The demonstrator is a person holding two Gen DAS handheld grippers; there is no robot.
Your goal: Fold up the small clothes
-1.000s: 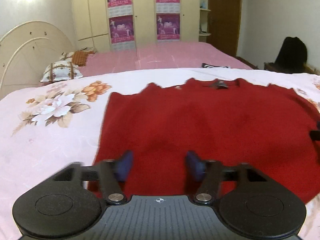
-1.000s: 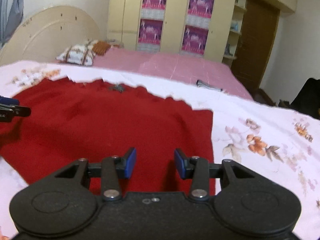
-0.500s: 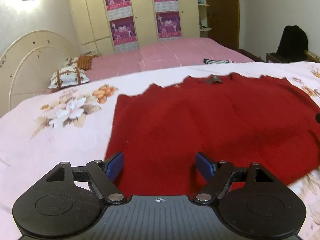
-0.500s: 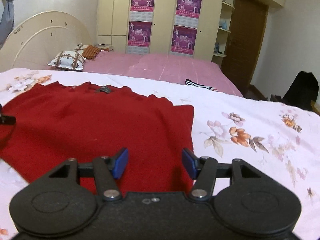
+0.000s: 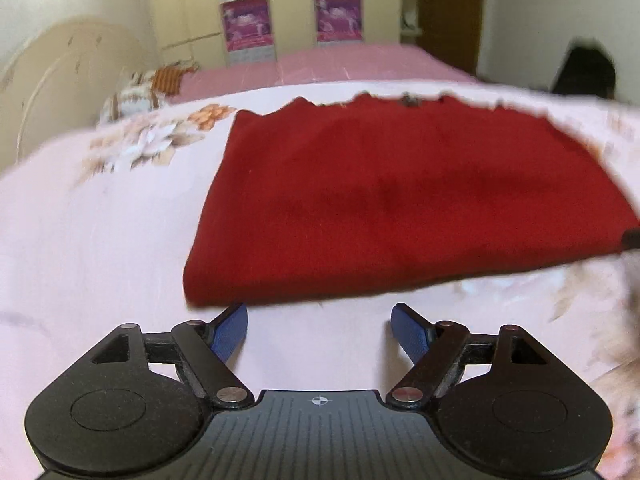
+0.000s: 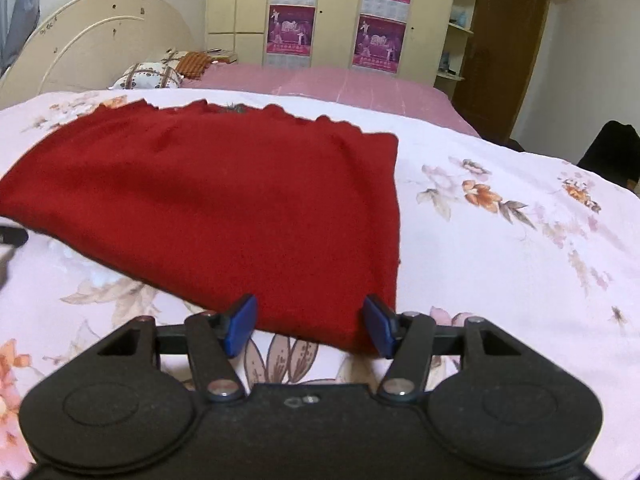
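A red knitted garment (image 5: pixel 400 200) lies flat on the flowered bedsheet (image 5: pixel 100 240), its folded near edge facing me. It also shows in the right wrist view (image 6: pixel 240 200). My left gripper (image 5: pixel 319 322) is open and empty, just short of the garment's near left corner. My right gripper (image 6: pixel 310 320) is open and empty, its blue pads (image 6: pixel 240 324) either side of the garment's near right corner, above it. A dark tip of the other gripper shows at the frame edge in each view.
A second bed with a pink cover (image 6: pixel 340 84) stands behind, with pillows (image 6: pixel 148 76) by a cream headboard (image 6: pixel 92 44). Wardrobes with posters (image 6: pixel 376 36) line the back wall. A dark bag (image 5: pixel 584 68) sits at the far right.
Both grippers have opened wider and pulled back toward me off the garment. The garment's near edge now lies in front of the left fingers instead of under them.
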